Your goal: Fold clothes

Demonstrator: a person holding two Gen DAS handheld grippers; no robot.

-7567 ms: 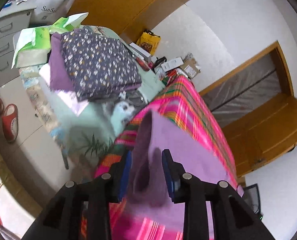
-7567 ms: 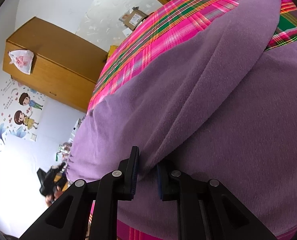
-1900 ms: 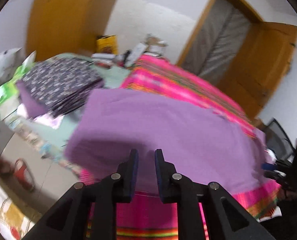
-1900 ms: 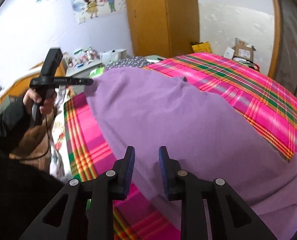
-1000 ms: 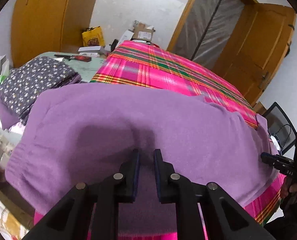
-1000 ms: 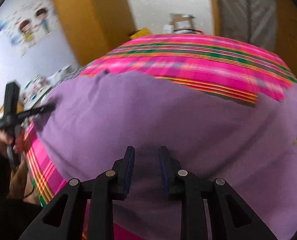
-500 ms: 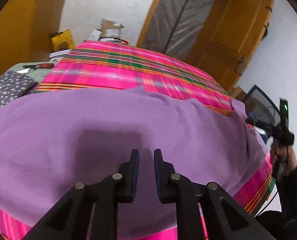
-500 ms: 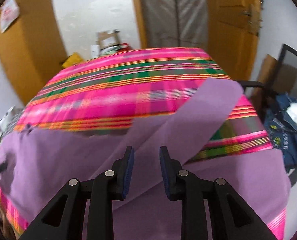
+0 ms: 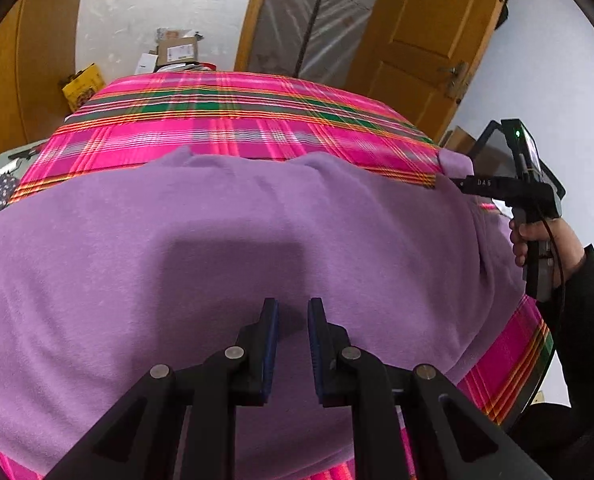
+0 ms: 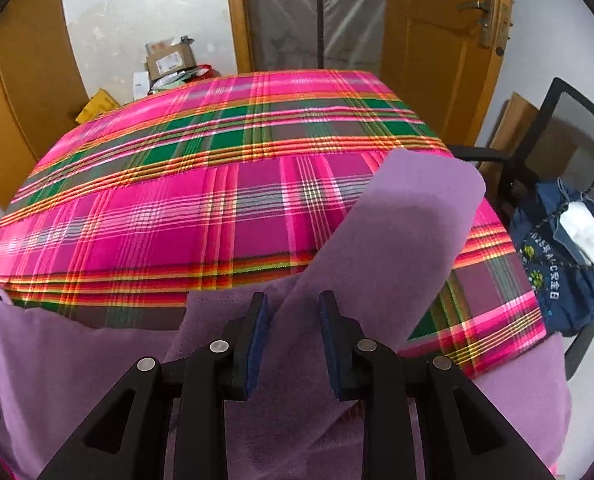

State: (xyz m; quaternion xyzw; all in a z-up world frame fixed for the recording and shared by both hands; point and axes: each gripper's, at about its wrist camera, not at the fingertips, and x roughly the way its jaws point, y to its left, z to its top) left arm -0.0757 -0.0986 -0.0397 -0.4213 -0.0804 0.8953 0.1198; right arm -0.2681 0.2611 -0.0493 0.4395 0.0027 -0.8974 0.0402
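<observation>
**Purple fleece spread flat, one sleeve angled out**

The purple fleece garment [image 9: 257,232] lies across the near side of the pink plaid bedspread [image 9: 233,120], its far edge crossing the bed about halfway up and its near edge running off the bed's front. Beyond that far edge the plaid is bare right up to the back of the bed. The fabric looks soft, matte and mostly smooth, with light puckers at the right end. In my right view a sleeve [image 10: 397,232] slants up and to the right over the plaid.

My left gripper [image 9: 293,312] hovers over the cloth with a narrow gap between its pads, nothing pinched. My right gripper [image 10: 293,312] is closing, the base of the sleeve lying between its pads but not squeezed.

A wooden door [image 10: 437,40] stands behind the bed; a black chair [image 10: 545,152] carrying a blue bag [image 10: 569,264] is just right of it.
</observation>
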